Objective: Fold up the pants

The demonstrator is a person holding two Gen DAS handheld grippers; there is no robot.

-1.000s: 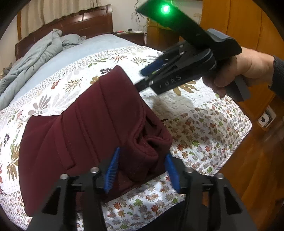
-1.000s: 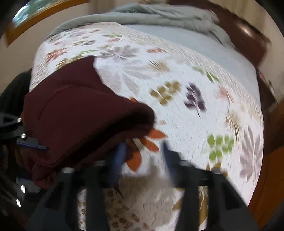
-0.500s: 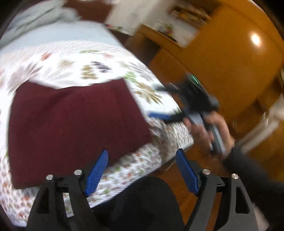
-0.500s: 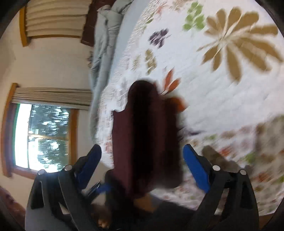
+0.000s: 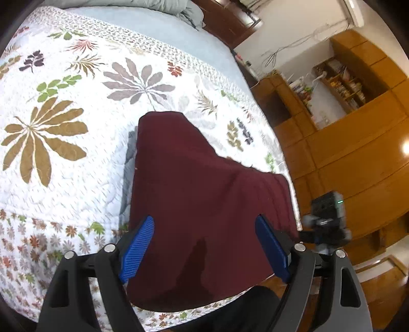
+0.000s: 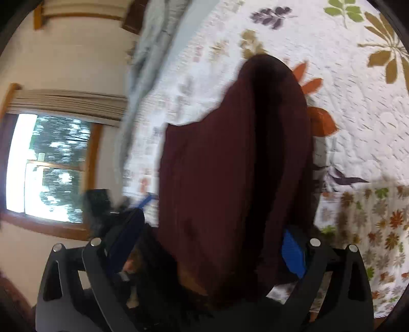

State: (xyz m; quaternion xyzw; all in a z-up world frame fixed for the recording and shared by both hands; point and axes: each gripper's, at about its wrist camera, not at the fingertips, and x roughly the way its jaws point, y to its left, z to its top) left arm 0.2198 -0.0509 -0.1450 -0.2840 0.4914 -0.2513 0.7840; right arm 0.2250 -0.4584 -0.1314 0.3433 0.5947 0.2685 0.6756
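The dark red pants (image 5: 204,191) lie folded in a flat slab on the floral quilt (image 5: 64,166), close to the bed's near edge. My left gripper (image 5: 204,245) hovers over their near end, jaws wide open, pads clear of the cloth. In the right wrist view the pants (image 6: 230,166) run away from me, with a dark crease down the middle. My right gripper (image 6: 209,242) is open wide around their near end, and cloth partly covers the right pad (image 6: 294,249). Each view shows the other gripper blurred at the side: the right one's black housing (image 5: 328,212), the left one's blue pad (image 6: 144,200).
A grey blanket (image 5: 179,5) is bunched at the head of the bed. Wooden wardrobes and shelves (image 5: 358,166) stand past the bed's side, over a wooden floor (image 5: 383,281). A window (image 6: 51,166) is in the wall opposite. A person's dark clothing (image 5: 242,306) is at the bed's edge.
Both grippers let go of the bunched pants and their jaws spread wide. The pants now lie flat and folded. Both grippers rolled, and the left one swung along the bed's edge.
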